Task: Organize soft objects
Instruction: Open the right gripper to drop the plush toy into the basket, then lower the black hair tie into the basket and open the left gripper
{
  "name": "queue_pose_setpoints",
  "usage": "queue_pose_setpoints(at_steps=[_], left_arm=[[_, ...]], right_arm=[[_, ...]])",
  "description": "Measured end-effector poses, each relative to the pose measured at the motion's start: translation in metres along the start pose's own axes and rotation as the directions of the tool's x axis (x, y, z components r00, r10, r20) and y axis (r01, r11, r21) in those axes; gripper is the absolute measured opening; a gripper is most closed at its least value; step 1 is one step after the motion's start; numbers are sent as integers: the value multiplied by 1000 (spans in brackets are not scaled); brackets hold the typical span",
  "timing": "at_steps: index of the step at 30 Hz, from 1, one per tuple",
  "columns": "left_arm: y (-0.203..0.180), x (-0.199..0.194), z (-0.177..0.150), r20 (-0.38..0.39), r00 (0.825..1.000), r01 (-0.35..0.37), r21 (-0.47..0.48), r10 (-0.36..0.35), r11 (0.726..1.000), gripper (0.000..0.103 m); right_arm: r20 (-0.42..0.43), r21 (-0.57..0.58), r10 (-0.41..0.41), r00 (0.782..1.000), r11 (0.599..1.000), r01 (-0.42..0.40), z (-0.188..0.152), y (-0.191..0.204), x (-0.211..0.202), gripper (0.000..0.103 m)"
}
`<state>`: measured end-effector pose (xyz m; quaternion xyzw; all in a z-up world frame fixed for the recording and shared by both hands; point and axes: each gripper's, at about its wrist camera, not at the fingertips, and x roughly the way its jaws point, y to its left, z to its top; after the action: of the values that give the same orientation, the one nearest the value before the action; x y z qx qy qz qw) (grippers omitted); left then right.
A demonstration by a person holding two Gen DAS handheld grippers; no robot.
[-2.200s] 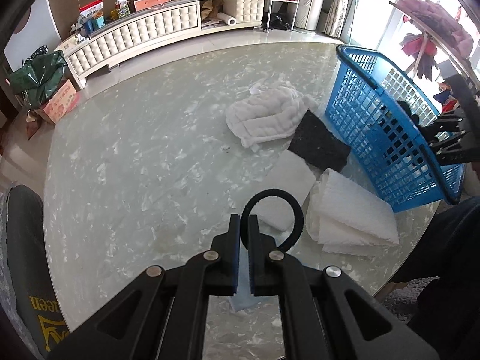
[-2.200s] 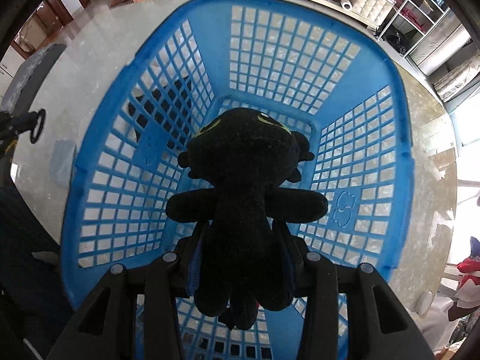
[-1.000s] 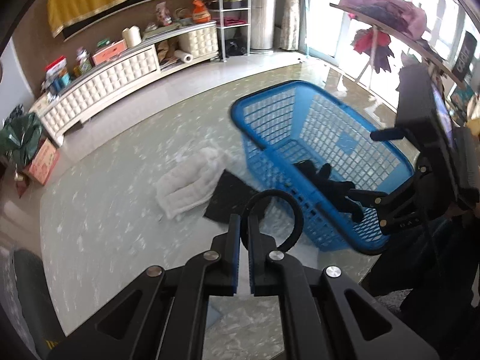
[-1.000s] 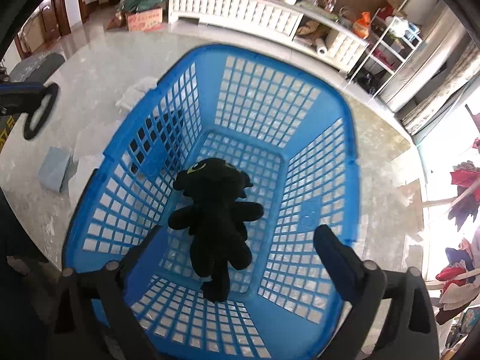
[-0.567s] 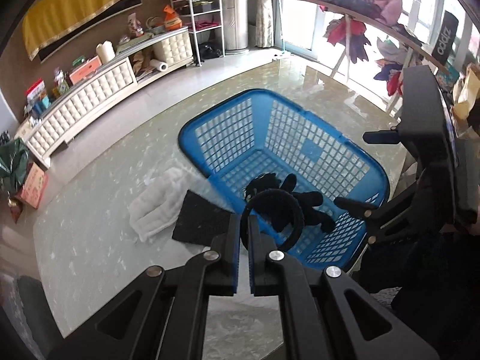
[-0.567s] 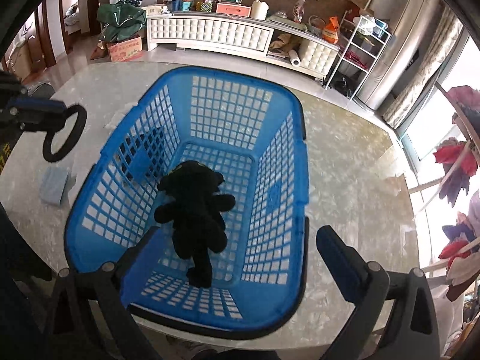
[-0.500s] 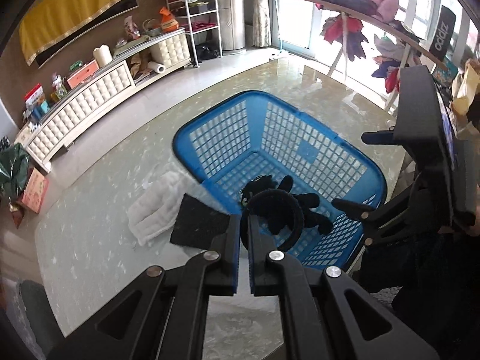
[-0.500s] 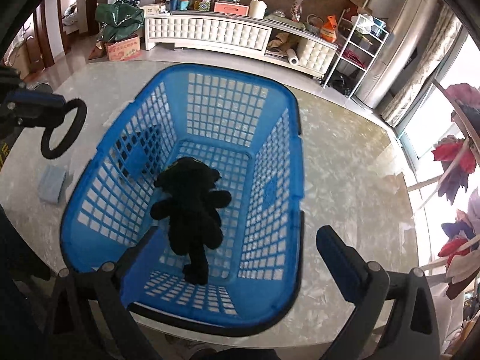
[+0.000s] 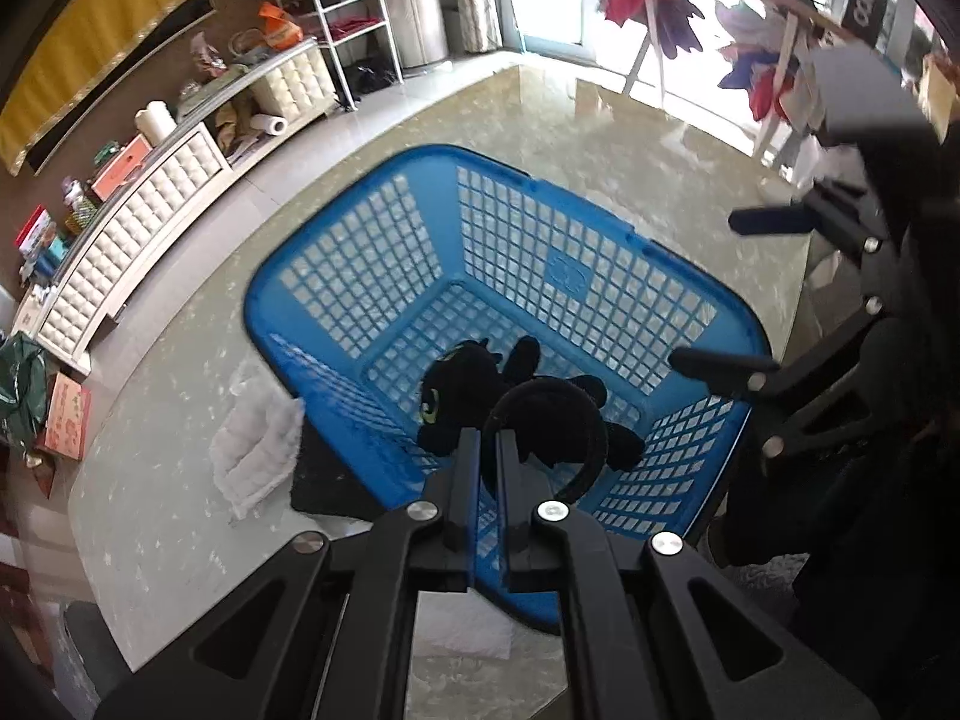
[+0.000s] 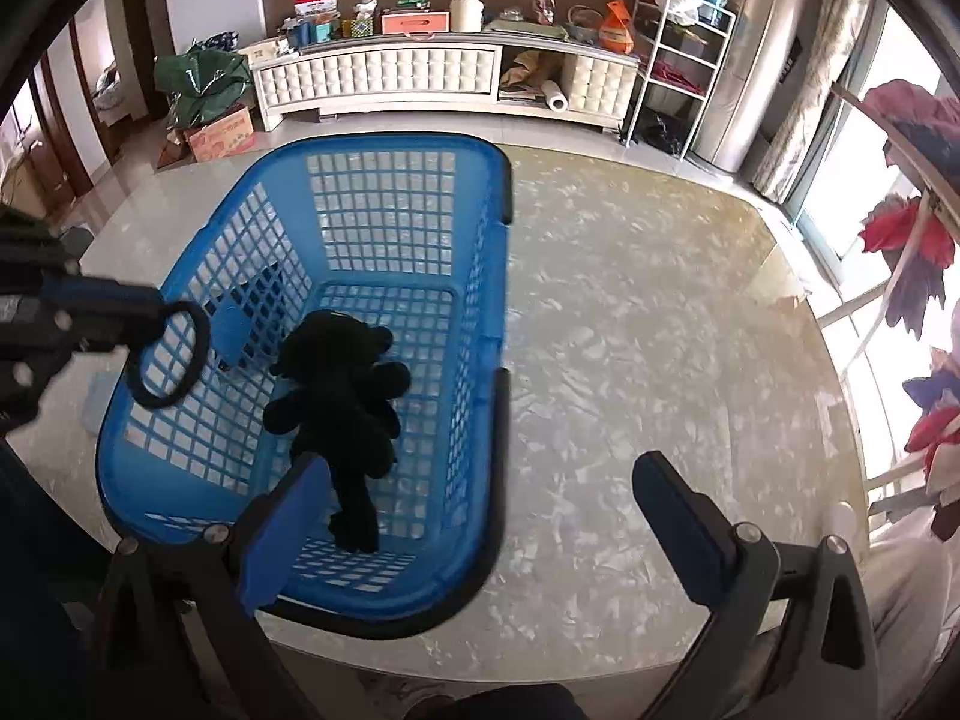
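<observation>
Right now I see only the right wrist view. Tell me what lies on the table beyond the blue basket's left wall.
Observer: A white fluffy towel lies outside the blue basket, near its corner.
Operator: Name its neighbour.
Observer: A black cloth lies beside the towel, against the basket's wall.
Operator: Check the grip on the ring.
Observer: The left gripper has its jaws shut on the edge of the black ring.
</observation>
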<state>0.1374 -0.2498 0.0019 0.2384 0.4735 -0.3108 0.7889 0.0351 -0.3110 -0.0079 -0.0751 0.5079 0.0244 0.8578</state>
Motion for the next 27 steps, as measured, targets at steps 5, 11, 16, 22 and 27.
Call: queue_pose_setpoints(at_steps=[5,11,16,22,27], left_arm=[[-8,20,0,-31,999,12,23,-11,1000,4],[-15,40,0,-59,998,26,32,-24,999,4],[-17,53,2,-72,997,44,30,-41,999,4],[-17,68,1,-101,994,48,24,-46,999,4],[-23,68,1,-108,993,47,41,-43,998,4]], right_arm=[[8,40,23,1000,999,-23,0,-12,-2,101],[-10,45,30,1000,999,-29,-2,-11,0,101],[-24,47,30,999,998,-29,-2,-11,3,101],[-33,54,28,999,998,-26,-3,-15,2,101],[-38,63,31,999,998,-29,-2,-20,4,101]])
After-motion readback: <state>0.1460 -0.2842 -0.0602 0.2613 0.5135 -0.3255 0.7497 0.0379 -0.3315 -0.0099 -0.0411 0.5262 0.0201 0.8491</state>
